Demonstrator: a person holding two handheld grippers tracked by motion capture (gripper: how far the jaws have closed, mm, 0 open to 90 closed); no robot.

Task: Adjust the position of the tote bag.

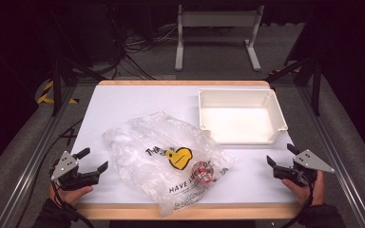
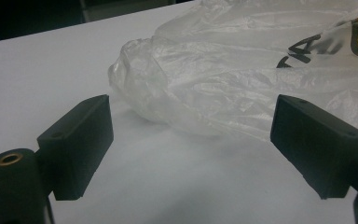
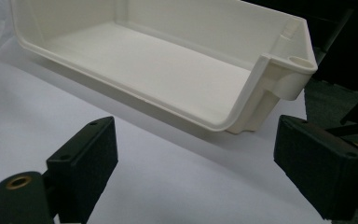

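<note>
Two-handed setup at a white tabletop [image 1: 123,102]. My left tongs [image 1: 95,160] stand with jaws wide apart and nothing between them, near the left edge of a crumpled clear plastic bag [image 1: 164,156]. The bag lies at the middle of the tabletop, printed with black lettering and a yellow emblem; a small red item shows through it. My right tongs [image 1: 280,158] are likewise spread and bare, just in front of a white plastic bin [image 1: 281,116] at the far right.
</note>
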